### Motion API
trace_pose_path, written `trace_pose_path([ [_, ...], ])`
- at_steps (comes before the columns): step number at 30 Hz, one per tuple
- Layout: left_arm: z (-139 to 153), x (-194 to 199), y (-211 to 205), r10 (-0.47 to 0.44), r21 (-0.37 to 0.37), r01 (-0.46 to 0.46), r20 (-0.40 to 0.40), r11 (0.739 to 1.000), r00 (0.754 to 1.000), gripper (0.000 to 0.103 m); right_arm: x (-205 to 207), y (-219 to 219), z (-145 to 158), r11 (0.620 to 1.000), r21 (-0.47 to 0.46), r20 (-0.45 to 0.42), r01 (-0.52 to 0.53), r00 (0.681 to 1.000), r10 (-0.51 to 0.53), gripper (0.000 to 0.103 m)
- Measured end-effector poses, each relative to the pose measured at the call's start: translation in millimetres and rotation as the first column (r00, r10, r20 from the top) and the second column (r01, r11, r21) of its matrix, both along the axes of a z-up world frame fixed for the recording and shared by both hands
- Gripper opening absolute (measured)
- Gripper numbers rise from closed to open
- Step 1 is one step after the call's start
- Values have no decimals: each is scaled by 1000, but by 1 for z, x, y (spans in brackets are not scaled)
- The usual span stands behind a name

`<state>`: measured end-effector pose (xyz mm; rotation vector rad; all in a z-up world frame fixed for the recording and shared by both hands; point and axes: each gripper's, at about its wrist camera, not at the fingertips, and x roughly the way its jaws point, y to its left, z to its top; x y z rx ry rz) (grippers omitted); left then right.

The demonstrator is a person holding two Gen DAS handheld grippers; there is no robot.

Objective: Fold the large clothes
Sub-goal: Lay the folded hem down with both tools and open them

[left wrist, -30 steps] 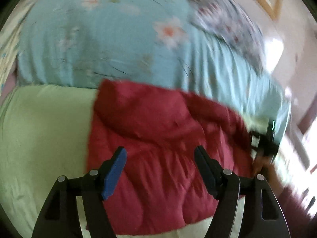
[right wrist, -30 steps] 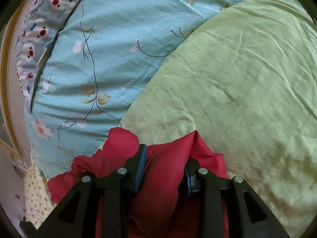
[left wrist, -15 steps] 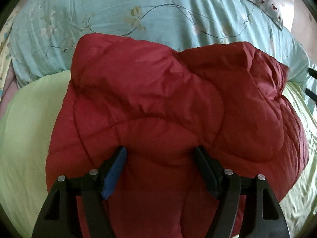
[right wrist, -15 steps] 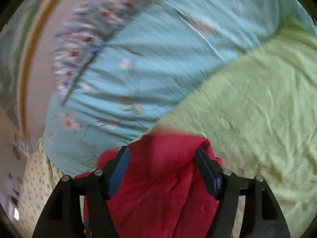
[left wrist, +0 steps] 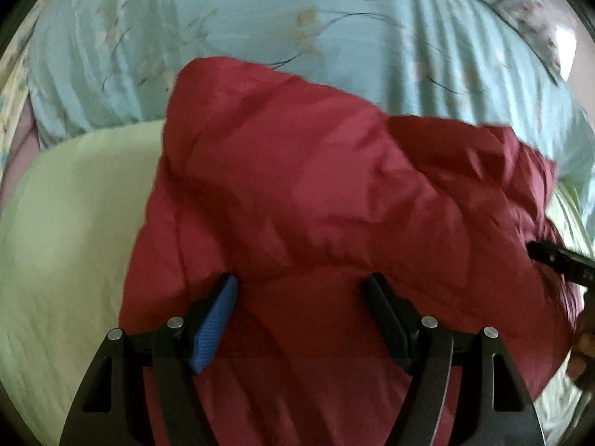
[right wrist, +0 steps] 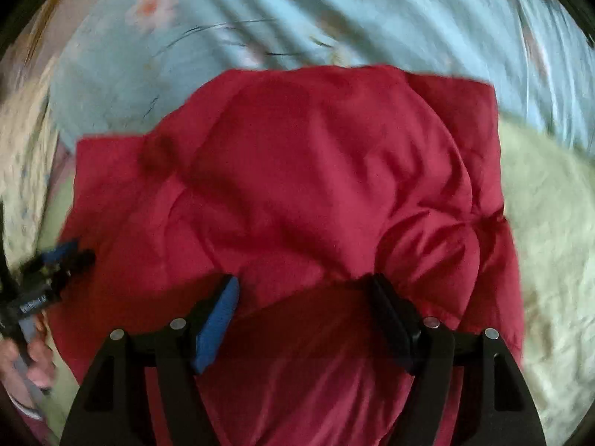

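Both tongs spread wide over the folded bundle, gripping nothing. Left gripper (left wrist: 301,290) poised above the near half of the red padded jacket (left wrist: 334,193), blue pad (left wrist: 214,329) and black pad (left wrist: 388,325) standing clear of the cloth on either side. Right gripper (right wrist: 303,291) likewise parted above the same jacket (right wrist: 316,171), no fabric pinched between its pads. Likely reason for the slack hold: a fold judged laid down, the garment let lie under its own bulk, both tools angled steeply downward as if to pat or check the stack.

Jacket resting folded on the pale green sheet (left wrist: 67,223), its far edge lapping the light blue floral quilt (left wrist: 186,29); patterned pillow (left wrist: 520,11) beyond, at upper right.

Hard to make out: sleeves and hood, tucked out of sight or lost in the puffed folds; near hem cut off behind the tool frames. Motion blur across the right wrist view. Only a dark tip of the right tool at the edge of the left view. A hand (right wrist: 31,362) on the left tool at the lower left margin of the right view, partly cropped.
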<state>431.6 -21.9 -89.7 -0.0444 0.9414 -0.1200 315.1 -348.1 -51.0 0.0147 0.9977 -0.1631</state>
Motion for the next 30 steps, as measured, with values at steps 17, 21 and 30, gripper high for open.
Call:
trace_pose_path([
  [17, 4, 4, 19, 45, -81, -47, -21, 996, 999, 73, 21, -28, -27, 995, 68, 20, 68, 997, -69, 75],
  [21, 17, -27, 34, 55, -110, -55, -9, 992, 998, 73, 6, -34, -23, 995, 73, 30, 64, 997, -66, 75],
  [30, 38, -64, 66, 102, -113, -99, 24, 989, 994, 73, -35, -44, 10, 988, 149, 100, 39, 994, -54, 75],
])
